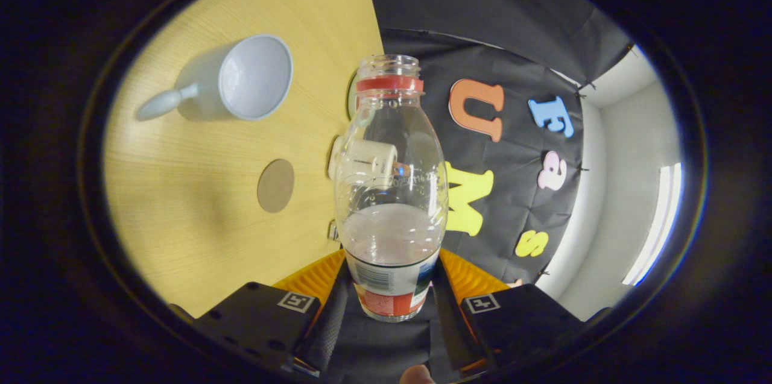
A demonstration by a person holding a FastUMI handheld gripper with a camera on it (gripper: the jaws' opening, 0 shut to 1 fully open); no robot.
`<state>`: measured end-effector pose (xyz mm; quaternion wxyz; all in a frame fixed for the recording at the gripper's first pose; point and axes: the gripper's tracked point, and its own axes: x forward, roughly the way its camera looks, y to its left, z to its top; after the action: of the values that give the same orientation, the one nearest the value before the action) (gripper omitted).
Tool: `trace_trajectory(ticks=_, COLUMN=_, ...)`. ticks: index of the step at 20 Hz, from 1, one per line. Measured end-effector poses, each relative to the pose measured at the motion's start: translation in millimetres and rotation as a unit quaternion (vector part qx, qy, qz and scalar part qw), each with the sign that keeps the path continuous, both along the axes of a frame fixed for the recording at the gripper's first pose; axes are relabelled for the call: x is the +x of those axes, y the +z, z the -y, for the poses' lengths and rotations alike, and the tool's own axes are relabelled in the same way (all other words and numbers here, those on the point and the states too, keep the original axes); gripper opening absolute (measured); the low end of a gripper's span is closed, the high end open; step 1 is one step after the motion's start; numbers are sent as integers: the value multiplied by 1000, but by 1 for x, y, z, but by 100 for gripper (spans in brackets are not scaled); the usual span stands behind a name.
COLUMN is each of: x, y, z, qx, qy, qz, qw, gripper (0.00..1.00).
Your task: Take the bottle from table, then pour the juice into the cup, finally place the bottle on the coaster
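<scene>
A clear plastic bottle [391, 191] with an open neck and a red ring sits between my fingers, and my gripper [391, 287] is shut on its labelled lower part. Pale juice fills roughly its lower third. The view is rolled, so the wooden table [199, 239] stands to the left of the bottle. A white cup [241, 84] with a handle rests on that table, beyond and left of the bottle's neck, its mouth facing me. A round brown coaster [275, 185] lies on the table between the cup and my fingers.
A small white object [362, 161] shows through the bottle at the table's edge. The black booth cloth [518, 149] hangs to the right, with a pale wall [621, 191] beyond it.
</scene>
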<state>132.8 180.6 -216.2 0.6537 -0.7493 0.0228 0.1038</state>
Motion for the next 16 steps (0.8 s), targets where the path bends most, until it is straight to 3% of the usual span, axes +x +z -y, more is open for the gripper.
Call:
trace_trajectory(ticks=5, x=-13, y=-4, z=3, qx=119, qy=-24, qz=-63, qw=991, gripper=76)
trace_trajectory(ticks=9, x=-20, y=-4, z=6, qx=223, qy=-34, qz=-95, qw=970, gripper=76)
trace_trajectory(ticks=13, x=-23, y=-6, z=6, qx=355, qy=-46, qz=-139, qw=923, gripper=76)
trace_trajectory(ticks=16, x=-29, y=-1, z=0, qx=469, qy=-48, qz=-181, qw=863, gripper=76)
